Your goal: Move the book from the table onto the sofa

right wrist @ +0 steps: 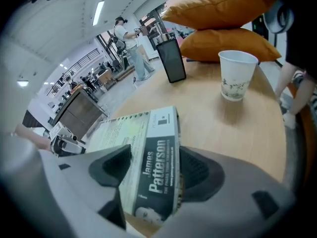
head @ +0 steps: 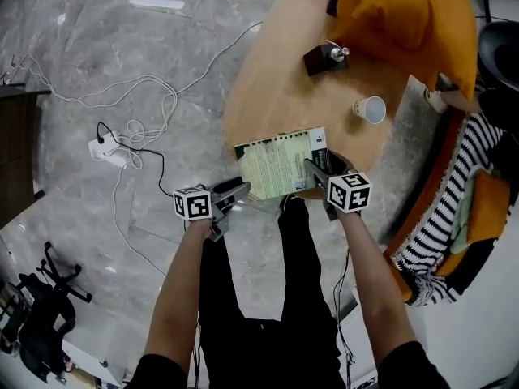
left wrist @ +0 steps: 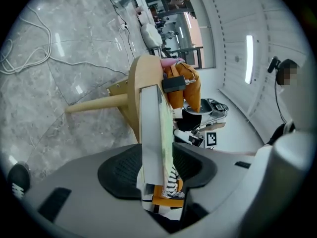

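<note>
Book [head: 280, 164]: flat at the near rim of the round bench [head: 276, 87], lower centre of the frame, near edge jutting past the rim; apparently not yet lifted clear
Left tool [head: 235, 193]: clamped on the book's lower left corner, pads pressed to both covers, book seen edge-on between them
Right tool [head: 318, 170]: jaws wide, astride the spine at the book's right side; pads just beside the covers, no firm squeeze evident
Sofa [head: 486, 205]: right edge of the frame, beside the bench, draped with a striped throw [head: 454, 193]; no book on it
Other items on the bench: paper cup [head: 370, 109], small dark stand [head: 324, 57], orange cushions [head: 405, 14], all apart from the book
Done: both tools at the book, one grip made
Remaining: closing the right tool, lifting, carrying toward the right of the frame, setting down on the sofa, letting go
Stage: early, judged from the book's place on the bench
</note>
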`<move>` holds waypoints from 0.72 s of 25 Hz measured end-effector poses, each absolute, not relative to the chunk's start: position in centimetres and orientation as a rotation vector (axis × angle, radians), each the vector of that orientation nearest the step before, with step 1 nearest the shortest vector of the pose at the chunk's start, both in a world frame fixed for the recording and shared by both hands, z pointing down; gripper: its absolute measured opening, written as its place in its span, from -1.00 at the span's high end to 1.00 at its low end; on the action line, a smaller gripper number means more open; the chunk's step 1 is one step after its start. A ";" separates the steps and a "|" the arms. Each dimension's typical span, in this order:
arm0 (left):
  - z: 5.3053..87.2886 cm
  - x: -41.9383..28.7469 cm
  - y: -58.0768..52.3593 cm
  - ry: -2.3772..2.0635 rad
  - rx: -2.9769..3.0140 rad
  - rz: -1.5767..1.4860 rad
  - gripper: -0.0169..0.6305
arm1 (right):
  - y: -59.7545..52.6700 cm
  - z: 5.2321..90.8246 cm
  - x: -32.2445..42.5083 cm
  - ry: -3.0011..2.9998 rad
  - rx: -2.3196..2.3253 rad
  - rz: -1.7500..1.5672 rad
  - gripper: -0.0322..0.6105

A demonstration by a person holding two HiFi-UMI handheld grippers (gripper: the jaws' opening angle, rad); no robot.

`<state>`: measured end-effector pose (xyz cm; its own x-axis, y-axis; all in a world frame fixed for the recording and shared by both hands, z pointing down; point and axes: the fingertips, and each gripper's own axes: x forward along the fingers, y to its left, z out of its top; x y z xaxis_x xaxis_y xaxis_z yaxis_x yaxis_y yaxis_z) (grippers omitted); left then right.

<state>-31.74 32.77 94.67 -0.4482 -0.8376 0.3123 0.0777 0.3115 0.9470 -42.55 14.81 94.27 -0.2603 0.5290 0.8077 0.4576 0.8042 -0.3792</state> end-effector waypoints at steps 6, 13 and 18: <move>96.1 -31.5 33.9 -1.696 0.625 -1.330 0.28 | 14.9 94.2 -42.6 -1.916 -0.756 0.098 -0.02; 95.4 -31.8 31.6 -1.574 0.762 -1.398 0.23 | 16.7 94.2 -41.3 -1.909 -0.809 0.109 -0.02; 94.3 -31.2 32.2 -1.579 0.792 -1.360 0.39 | 17.2 94.2 -40.7 -1.891 -0.789 0.186 -0.02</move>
<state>-31.16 32.16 94.32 -0.4086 -0.8880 0.2108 0.0770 0.1966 0.9775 -40.69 17.15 94.16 -0.2514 0.5973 0.7616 0.4378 0.7719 -0.4609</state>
